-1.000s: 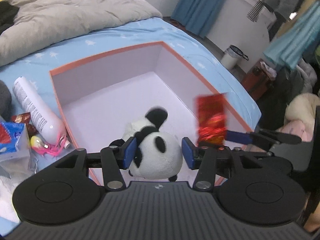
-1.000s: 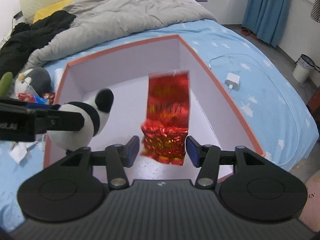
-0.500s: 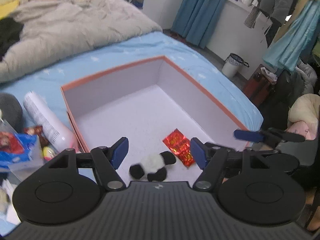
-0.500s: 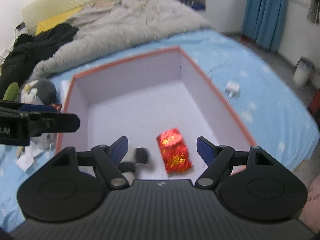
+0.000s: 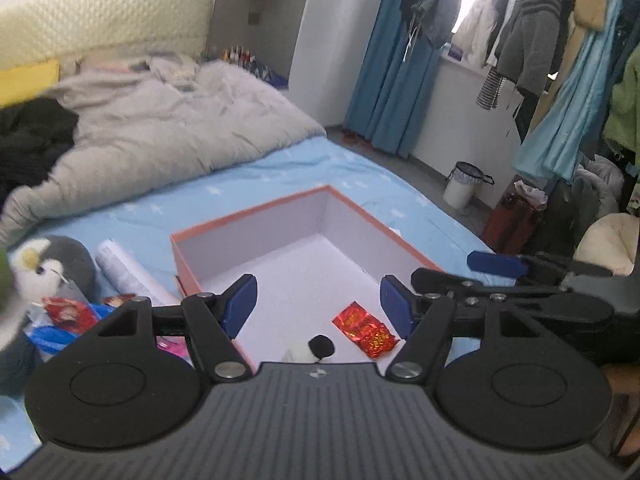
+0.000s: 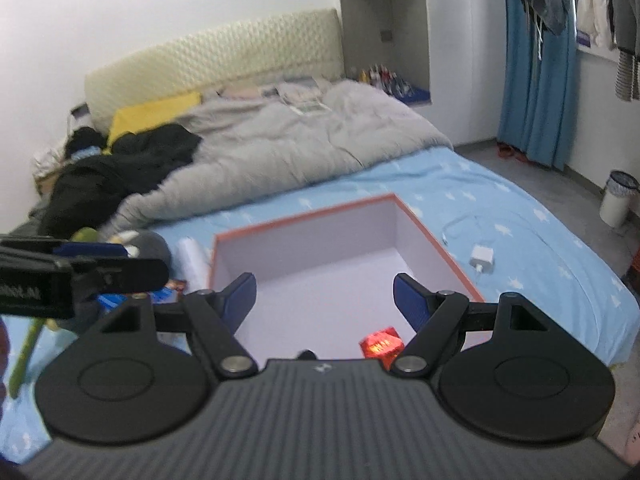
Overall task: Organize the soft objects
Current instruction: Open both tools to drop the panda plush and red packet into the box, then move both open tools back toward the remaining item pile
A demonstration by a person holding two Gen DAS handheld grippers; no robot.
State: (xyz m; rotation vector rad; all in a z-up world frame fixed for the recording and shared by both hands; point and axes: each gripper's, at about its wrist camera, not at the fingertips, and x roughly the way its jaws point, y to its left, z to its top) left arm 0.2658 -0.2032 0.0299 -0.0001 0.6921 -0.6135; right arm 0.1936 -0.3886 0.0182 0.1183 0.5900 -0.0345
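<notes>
Both drops done: panda plush (image 5: 310, 350) and red foil packet (image 5: 365, 330) now lie loose on the box (image 5: 256, 240) floor, just below and ahead of the left gripper (image 5: 318, 304). Left and right gripper (image 6: 325, 300) both spread wide, empty, lifted back. Two items stowed. Left view alone shows the penguin plush (image 5: 52, 268) and wrappers (image 5: 66, 312) waiting outside the box, off to its left; right view adds a charger (image 6: 482, 258) right of the box.

Bed (image 6: 500, 200), blue curtains (image 6: 536, 80), white walls (image 6: 160, 12).
</notes>
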